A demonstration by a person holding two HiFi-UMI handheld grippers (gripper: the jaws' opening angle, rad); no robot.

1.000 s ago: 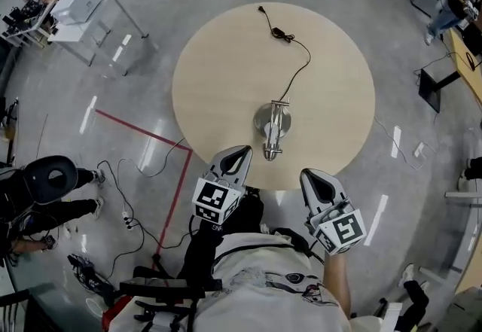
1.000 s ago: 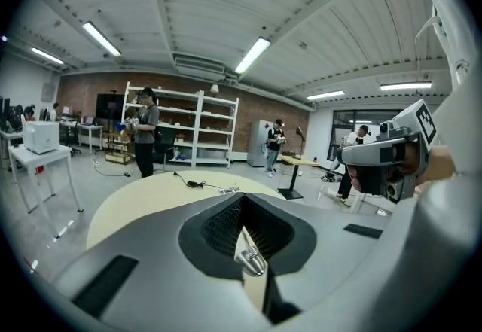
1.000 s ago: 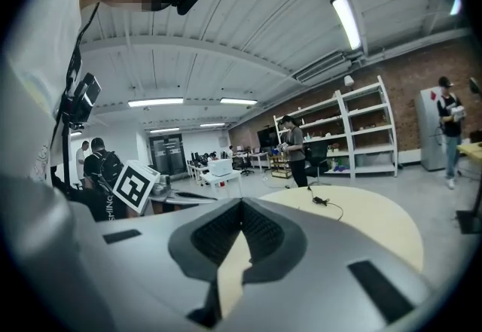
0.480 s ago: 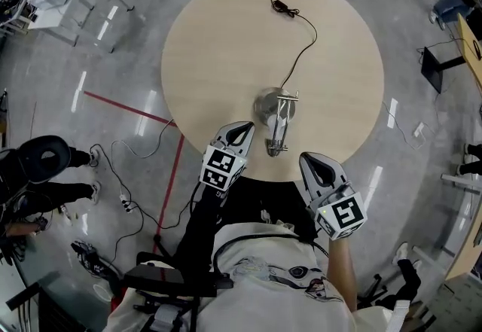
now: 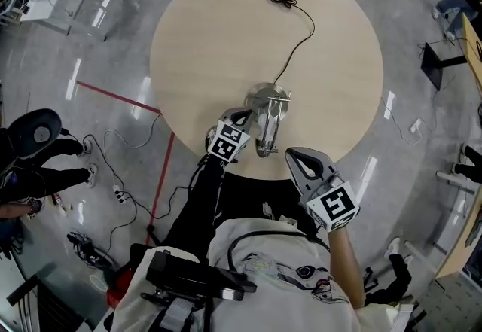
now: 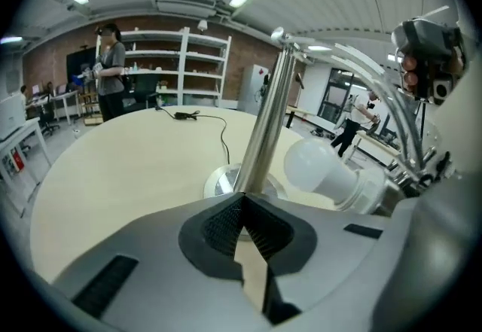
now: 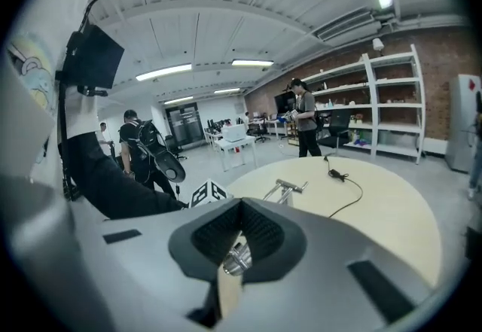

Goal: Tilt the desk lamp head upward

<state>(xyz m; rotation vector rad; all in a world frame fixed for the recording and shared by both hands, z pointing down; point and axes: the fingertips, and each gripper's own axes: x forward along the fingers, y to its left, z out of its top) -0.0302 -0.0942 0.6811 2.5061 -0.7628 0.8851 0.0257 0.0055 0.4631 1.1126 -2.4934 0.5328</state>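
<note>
The lamp [image 5: 266, 121] stands near the table's [image 5: 211, 29] front edge, its head [image 5: 263, 147] and bulb [image 6: 322, 170] reaching toward the person. The left claw [image 5: 238, 117], pressed together and empty, hovers just beside the post [image 6: 265, 120], probably placed to push the head up rather than pinch it. The right claw [image 5: 297, 156], also pressed together and empty, hangs off the table, apart from the lamp.
</note>
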